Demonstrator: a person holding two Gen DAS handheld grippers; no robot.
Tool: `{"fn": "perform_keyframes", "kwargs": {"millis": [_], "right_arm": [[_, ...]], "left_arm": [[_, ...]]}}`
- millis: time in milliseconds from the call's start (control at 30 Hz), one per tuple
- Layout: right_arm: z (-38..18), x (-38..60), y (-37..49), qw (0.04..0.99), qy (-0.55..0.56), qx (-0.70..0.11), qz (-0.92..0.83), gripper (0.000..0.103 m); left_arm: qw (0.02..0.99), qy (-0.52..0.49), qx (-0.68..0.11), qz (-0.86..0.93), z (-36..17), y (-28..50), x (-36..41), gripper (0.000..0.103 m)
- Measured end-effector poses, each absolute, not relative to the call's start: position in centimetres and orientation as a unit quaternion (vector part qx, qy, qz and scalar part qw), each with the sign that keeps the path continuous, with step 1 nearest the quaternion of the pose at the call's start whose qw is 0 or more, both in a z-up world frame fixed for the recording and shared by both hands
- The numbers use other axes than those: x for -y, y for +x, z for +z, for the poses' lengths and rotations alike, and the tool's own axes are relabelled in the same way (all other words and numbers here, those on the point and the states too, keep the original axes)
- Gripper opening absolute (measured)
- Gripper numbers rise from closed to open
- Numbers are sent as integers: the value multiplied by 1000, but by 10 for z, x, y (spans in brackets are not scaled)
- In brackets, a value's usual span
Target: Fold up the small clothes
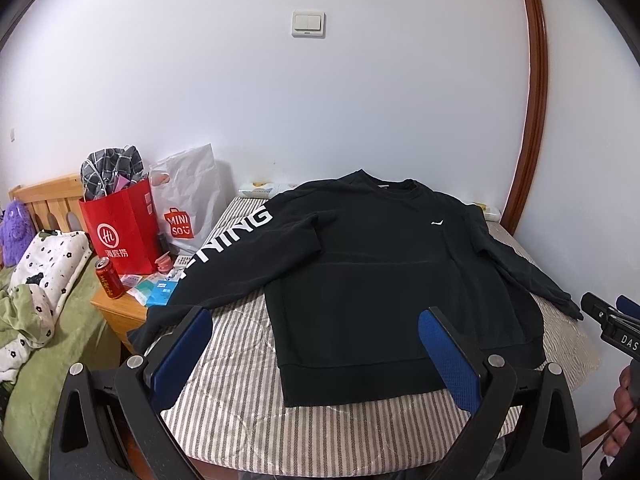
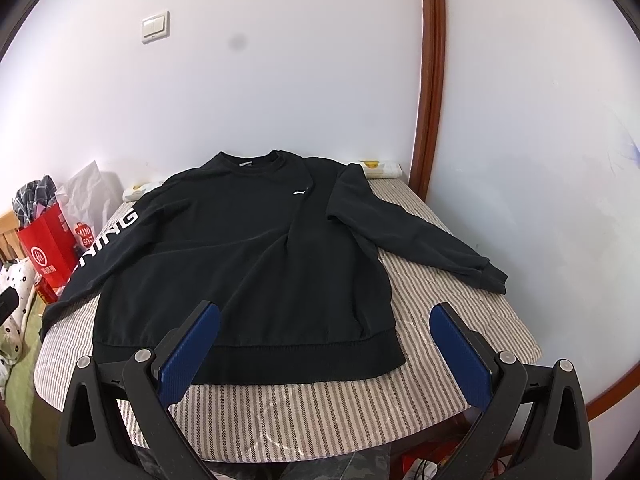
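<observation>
Left wrist view: a black long-sleeved cotton sweatshirt (image 1: 372, 276) is seen spread flat, front up, on a table covered with a grey-and-white striped quilted cloth (image 1: 240, 400), hem nearest the cameras and collar toward the white wall. One sleeve with white lettering (image 1: 224, 244) is draped off the table edge toward a red paper bag (image 1: 120, 232) and a white shopping bag (image 1: 188, 208); the other sleeve (image 2: 424, 236) is stretched out toward the wall. No fold is judged to be made yet, so both sleeves and the body are left to be folded. The left tool (image 1: 316, 360) and the right tool (image 2: 324, 352) are held spread wide and empty, just short of the hem.
</observation>
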State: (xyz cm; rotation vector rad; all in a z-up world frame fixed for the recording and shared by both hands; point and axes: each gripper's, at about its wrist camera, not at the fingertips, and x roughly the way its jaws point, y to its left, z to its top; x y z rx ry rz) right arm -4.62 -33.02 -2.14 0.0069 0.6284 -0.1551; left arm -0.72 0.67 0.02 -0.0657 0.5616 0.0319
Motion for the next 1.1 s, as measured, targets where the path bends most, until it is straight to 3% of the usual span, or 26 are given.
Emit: {"fn": "perform_keyframes", "kwargs": {"millis": [1100], "right_arm": [[-18, 328, -54, 951, 8, -299, -73, 103]], "left_arm": [[960, -46, -274, 19, 0, -10, -11, 103]]}}
